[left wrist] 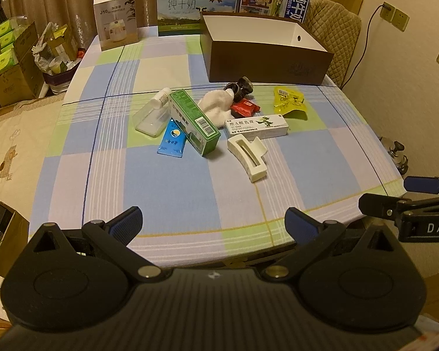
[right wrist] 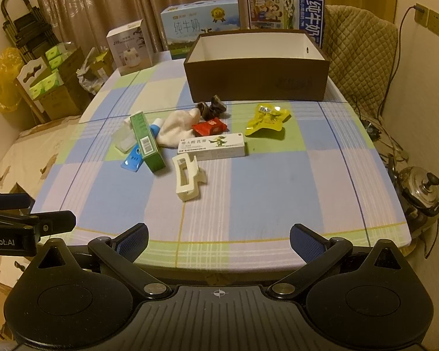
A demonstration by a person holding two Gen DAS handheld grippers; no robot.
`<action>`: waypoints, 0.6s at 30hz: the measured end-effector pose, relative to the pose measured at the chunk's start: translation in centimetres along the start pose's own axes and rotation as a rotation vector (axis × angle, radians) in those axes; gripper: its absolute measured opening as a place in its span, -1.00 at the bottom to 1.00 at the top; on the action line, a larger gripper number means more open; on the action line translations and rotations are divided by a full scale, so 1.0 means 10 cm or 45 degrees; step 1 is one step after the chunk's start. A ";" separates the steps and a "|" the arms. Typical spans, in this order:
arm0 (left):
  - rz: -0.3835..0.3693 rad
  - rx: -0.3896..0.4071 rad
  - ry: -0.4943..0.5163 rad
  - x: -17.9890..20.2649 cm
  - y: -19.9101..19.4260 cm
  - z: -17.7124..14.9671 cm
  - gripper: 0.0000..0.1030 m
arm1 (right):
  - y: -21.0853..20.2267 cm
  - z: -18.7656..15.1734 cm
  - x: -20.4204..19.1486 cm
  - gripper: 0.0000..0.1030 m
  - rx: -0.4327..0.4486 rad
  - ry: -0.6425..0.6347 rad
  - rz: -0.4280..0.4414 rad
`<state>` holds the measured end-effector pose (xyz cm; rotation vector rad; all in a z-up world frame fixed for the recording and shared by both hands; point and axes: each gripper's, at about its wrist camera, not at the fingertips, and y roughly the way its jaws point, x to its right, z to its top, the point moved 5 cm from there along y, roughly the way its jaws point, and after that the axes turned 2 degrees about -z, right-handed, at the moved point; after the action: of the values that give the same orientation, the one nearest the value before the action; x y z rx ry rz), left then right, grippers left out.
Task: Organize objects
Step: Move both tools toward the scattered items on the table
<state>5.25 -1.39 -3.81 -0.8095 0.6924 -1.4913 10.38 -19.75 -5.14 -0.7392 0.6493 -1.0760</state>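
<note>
Hovering at the table's near edge, left gripper [left wrist: 213, 224] and right gripper [right wrist: 219, 239] both spread wide and empty; likely starting by reaching for the white hair clip [right wrist: 188, 175], then dropping it into the brown box [right wrist: 257, 79]

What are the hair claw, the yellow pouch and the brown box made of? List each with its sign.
Hair claw: likely hard plastic, cream, matte; rigid moulded shape with cut-out slots.
Yellow pouch: likely plastic film or foil, glossy; crinkled with bright glints.
Brown box: likely cardboard, matte brown outside, white inside; thin straight walls and a punched hole.

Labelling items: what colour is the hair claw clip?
Cream-white hair claw clip; clearest in the left wrist view.
</note>
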 end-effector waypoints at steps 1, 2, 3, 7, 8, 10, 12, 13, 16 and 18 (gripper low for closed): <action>0.001 0.000 -0.002 0.00 0.01 0.01 0.98 | 0.01 0.02 0.01 0.96 -0.001 -0.001 0.001; 0.002 0.001 -0.003 -0.01 0.02 0.01 0.98 | 0.01 0.04 0.01 0.96 -0.001 -0.002 0.002; 0.002 0.001 -0.005 -0.01 0.02 0.01 0.98 | 0.02 0.05 0.02 0.96 0.000 -0.003 0.003; 0.003 0.001 -0.008 -0.02 0.04 0.03 0.98 | 0.05 0.09 0.03 0.96 -0.002 -0.005 0.004; 0.004 0.001 -0.008 -0.02 0.04 0.03 0.98 | 0.05 0.09 0.03 0.96 -0.003 -0.004 0.004; 0.003 0.000 -0.010 -0.02 0.05 0.03 0.98 | 0.07 0.11 0.04 0.96 -0.005 -0.002 0.006; 0.005 -0.002 -0.012 -0.02 0.07 0.06 0.98 | 0.08 0.12 0.04 0.96 -0.005 -0.002 0.006; 0.005 -0.002 -0.013 -0.03 0.07 0.07 0.98 | 0.08 0.13 0.04 0.96 -0.005 -0.003 0.006; 0.005 -0.003 -0.013 -0.03 0.07 0.07 0.98 | 0.10 0.15 0.05 0.96 -0.006 -0.005 0.008; 0.006 -0.006 -0.015 -0.02 0.09 0.09 0.98 | 0.12 0.18 0.06 0.96 -0.008 -0.006 0.010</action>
<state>6.50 -1.21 -4.04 -0.8193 0.6889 -1.4803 12.59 -19.55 -5.10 -0.7441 0.6515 -1.0650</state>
